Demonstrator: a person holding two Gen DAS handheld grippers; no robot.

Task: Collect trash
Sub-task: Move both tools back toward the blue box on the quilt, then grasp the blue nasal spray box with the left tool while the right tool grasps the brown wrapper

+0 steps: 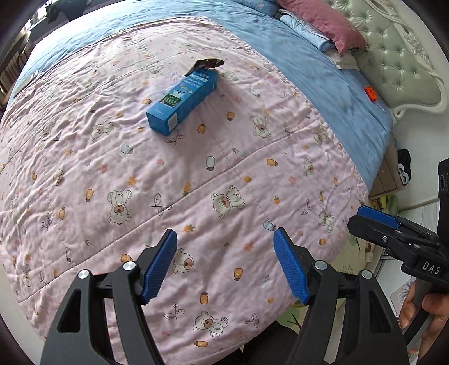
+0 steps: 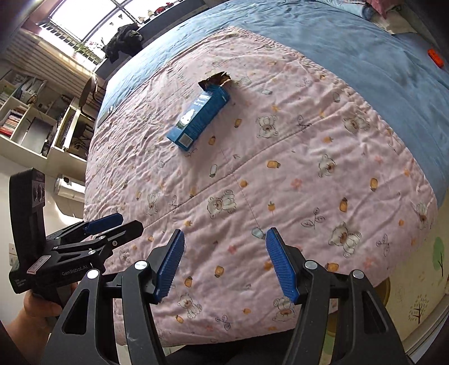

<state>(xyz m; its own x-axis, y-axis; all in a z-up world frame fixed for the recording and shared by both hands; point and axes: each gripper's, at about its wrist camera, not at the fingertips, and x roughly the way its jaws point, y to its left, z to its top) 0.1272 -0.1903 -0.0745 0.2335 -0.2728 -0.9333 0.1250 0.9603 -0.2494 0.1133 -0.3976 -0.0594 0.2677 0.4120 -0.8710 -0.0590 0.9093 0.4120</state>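
Note:
A blue carton box [image 1: 183, 102] lies on the pink bear-print quilt [image 1: 140, 182], far ahead of both grippers. A dark crumpled wrapper [image 1: 209, 64] lies at its far end. Both show in the right wrist view too: the box [image 2: 199, 118] and the wrapper [image 2: 217, 80]. My left gripper [image 1: 226, 264] is open and empty above the quilt's near edge. My right gripper [image 2: 224, 261] is open and empty, also near the quilt's [image 2: 280, 168] front edge. The right gripper shows at the right of the left view [image 1: 393, 233], and the left gripper at the left of the right view [image 2: 92, 233].
A blue bedsheet [image 1: 322, 84] lies beyond the quilt, with pillows [image 1: 322, 22] and a green tufted headboard [image 1: 393, 56]. A small orange object [image 1: 371, 93] lies on the sheet. Shelves [image 2: 33, 120] and a window [image 2: 98, 16] stand at the far left.

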